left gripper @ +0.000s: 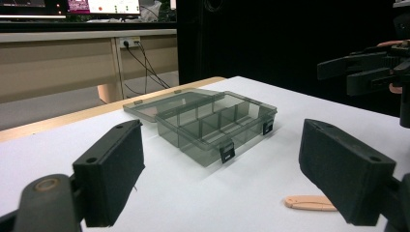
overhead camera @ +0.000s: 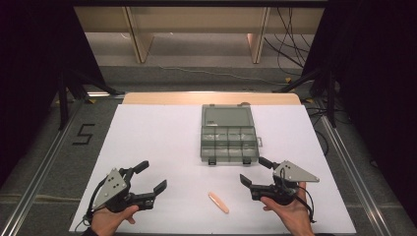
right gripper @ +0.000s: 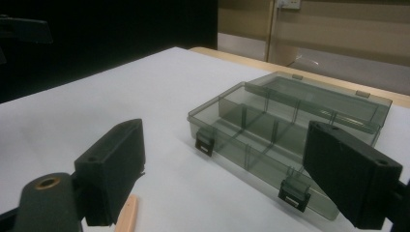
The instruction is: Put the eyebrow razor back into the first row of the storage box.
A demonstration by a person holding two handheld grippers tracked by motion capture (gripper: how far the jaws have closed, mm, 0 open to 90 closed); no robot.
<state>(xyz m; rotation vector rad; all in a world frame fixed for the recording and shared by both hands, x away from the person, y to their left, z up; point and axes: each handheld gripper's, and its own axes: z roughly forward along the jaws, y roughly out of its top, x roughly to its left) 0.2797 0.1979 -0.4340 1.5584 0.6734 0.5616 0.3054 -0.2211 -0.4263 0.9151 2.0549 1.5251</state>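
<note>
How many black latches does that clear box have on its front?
2. One latch sits at the front left of the box, the other latch at its front right, both hanging open.

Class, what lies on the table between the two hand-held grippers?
A small peach-coloured stick lies between the left hand-held gripper and right hand-held gripper, seen in the high view.

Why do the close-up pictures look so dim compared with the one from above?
High view: even light on the white table, dark curtains at the sides. Left gripper view: dim, near jaws soft, box sharper. Right gripper view: also dim, the box murky, black behind.
</note>
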